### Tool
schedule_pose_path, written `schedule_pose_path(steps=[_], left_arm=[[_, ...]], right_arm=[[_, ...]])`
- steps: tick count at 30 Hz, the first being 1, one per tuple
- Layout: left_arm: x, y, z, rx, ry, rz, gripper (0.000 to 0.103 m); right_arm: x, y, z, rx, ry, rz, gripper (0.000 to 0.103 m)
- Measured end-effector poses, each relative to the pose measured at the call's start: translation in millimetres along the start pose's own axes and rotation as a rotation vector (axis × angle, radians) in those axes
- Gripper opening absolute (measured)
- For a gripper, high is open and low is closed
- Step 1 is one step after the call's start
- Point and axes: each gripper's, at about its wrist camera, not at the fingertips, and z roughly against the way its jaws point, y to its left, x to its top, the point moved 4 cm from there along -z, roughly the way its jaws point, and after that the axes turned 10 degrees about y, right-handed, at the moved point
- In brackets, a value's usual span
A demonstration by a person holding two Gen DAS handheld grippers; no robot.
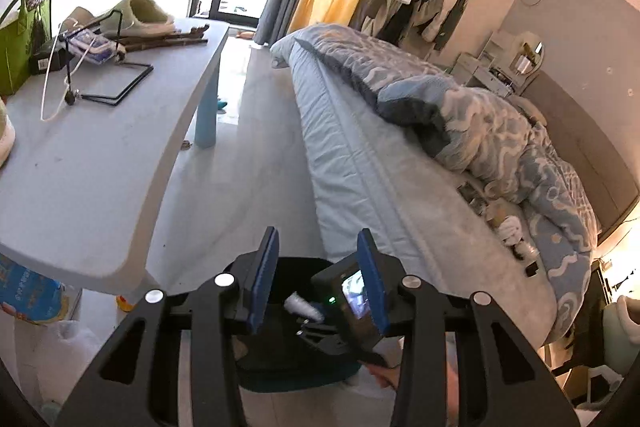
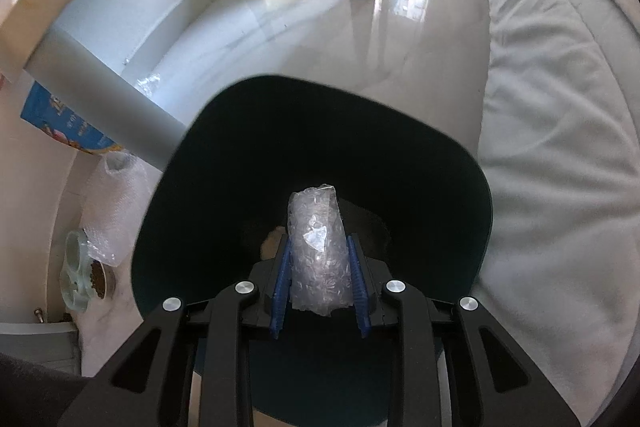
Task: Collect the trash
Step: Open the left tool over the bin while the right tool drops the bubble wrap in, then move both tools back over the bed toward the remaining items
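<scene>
Your right gripper (image 2: pixel 318 283), clenched on bubble wrap (image 2: pixel 316 255) above the bin (image 2: pixel 460 179), may snag it on release; your left gripper (image 1: pixel 318 283) hangs released.

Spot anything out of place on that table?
Yes: slippers sit on the table top beside a wire stand and sticks; footwear on a tabletop looks misplaced. Nothing spilled or broken shows.

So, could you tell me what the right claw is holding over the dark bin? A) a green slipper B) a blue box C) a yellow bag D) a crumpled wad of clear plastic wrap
D: the right claw pinches a clear plastic wad between its blue pads, above the bin.
</scene>
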Motion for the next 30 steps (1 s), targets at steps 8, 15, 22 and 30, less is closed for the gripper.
schedule_pose_path(steps=[8,15,22,30], left_arm=[[11.7,-28.9,18.3,0.054,-0.068,-0.081,0.049],[20.0,-51.4,30.6,0.079,-0.121,-0.133,0.058],[28.3,-65.2,38.5,0.068,-0.179,-0.133,0.067],[37.1,-86.5,41.2,0.070,-0.231,-0.150,0.082]], right_arm=[[-8.4,-1.9,4.4,0.020,0.014,-0.022,0.048],[-9.6,10.6,44.4,0.036,-0.079,0.024,0.051],[-15.4,10.5,102.8,0.056,-0.216,0.063,0.051],[-36.6,-15.6,165.9,0.070,-0.383,0.092,0.051]])
